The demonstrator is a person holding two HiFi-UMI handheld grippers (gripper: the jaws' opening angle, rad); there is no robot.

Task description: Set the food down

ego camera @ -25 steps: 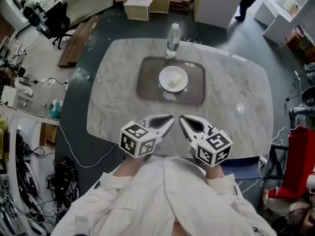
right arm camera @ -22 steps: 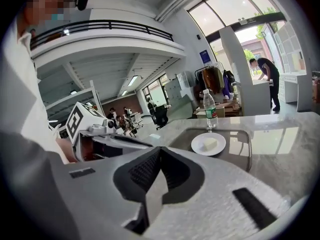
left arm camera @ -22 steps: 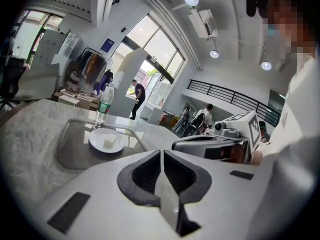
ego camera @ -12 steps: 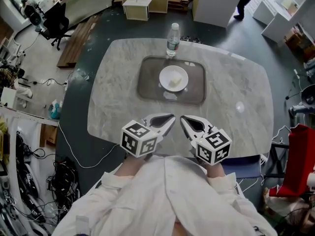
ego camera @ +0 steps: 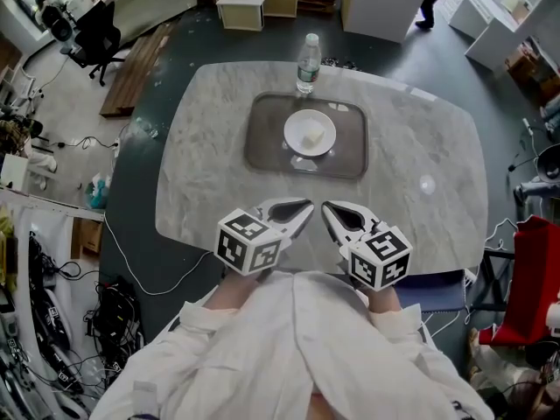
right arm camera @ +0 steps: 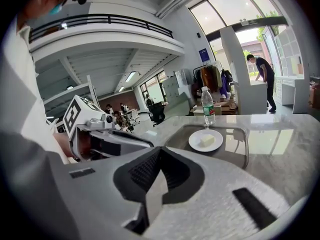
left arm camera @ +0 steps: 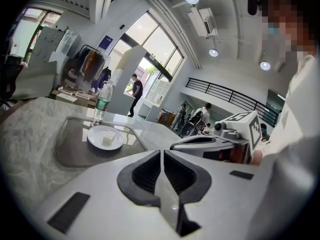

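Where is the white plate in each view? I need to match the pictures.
Head view: plate, upper centre, on the tray.
Left gripper view: plate, left of centre.
Right gripper view: plate, right of centre.
Shared landmark: water bottle just beyond the tray.
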